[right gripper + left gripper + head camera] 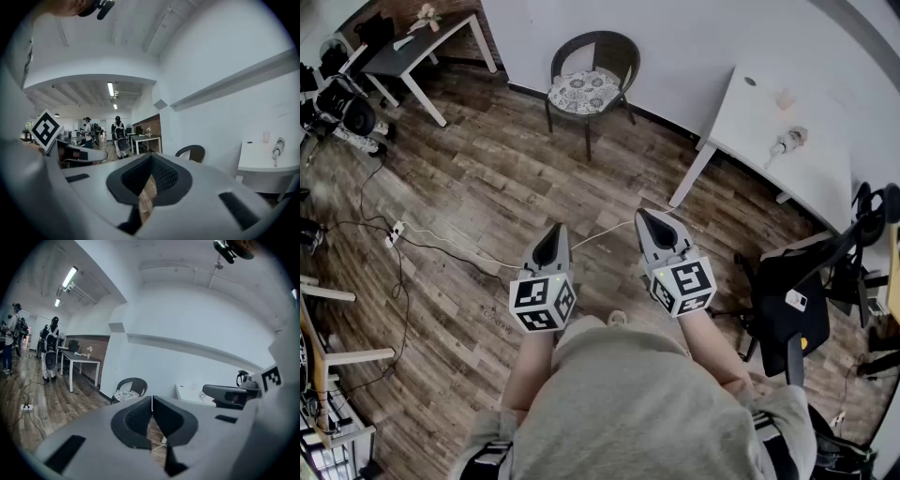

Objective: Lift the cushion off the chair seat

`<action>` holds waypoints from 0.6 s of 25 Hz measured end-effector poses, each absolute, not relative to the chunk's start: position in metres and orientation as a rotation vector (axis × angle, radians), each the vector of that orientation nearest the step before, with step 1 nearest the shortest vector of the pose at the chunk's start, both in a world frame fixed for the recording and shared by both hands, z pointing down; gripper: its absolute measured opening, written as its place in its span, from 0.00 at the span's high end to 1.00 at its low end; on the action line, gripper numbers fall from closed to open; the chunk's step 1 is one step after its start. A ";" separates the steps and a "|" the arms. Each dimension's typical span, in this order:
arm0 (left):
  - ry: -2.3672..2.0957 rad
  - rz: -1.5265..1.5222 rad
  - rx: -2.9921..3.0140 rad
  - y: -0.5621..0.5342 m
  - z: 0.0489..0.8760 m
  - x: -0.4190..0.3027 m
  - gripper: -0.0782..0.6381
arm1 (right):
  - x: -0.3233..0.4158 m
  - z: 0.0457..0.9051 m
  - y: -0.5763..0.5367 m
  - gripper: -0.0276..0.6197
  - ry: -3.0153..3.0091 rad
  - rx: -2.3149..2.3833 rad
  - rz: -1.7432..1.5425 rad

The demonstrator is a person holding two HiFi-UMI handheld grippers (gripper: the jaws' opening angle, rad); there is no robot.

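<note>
Wood-plank floor (pixel 487 178), white wall (pixel 694 37) behind; head view looked steeply down.

Hidden / cut off:
- Right gripper view: only the chair back showed above the gripper body; the cushion (pixel 583 91) was hidden there.
- Left gripper view: chair + cushion both seen, small.
- White table (pixel 769 131) at right ran out of frame; items on it too small to ID.
- Black office chair (pixel 778 281) was partly cut by the right edge.
- 2 persons (pixel 117 133) far off, no detail.

Counts:
- 1 dark armchair (pixel 623 56) by the wall, with 1 patterned cushion flat on its seat, untouched.
- 2 tables: white one, plus grey-topped table (pixel 403 58) upper left.
- 1 power strip (pixel 395 232) w/ cable on floor.
- 2 marker cubes: left cube (pixel 542 302), right cube (pixel 684 284).

Writing: cubes carried black/white square patterns, not readable as text.

Claws: both were held near the person's waist, well apart from the chair. The left gripper (pixel 555 231) had its jaws pressed together, nothing btwn. The right gripper (pixel 647 217) had its tips met too, nothing pinched.
</note>
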State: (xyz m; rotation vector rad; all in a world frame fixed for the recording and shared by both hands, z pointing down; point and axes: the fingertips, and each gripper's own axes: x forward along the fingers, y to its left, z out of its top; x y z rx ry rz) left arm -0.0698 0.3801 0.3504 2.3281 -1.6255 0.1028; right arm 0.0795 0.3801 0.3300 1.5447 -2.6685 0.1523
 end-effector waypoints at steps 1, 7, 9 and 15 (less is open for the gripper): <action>-1.625 0.103 2.330 0.387 0.350 -0.071 0.87 | 0.078 0.330 0.388 0.97 -2.667 1.540 0.149; -1.581 0.076 2.331 0.421 0.350 -0.072 0.88 | 0.070 0.330 0.428 0.97 -2.663 1.504 0.139; -1.583 0.080 2.338 0.426 0.348 -0.073 0.87 | 0.066 0.331 0.434 0.97 -2.665 1.489 0.135; -1.594 0.104 2.334 0.432 0.349 -0.078 0.87 | 0.063 0.337 0.439 0.96 -2.649 1.475 0.138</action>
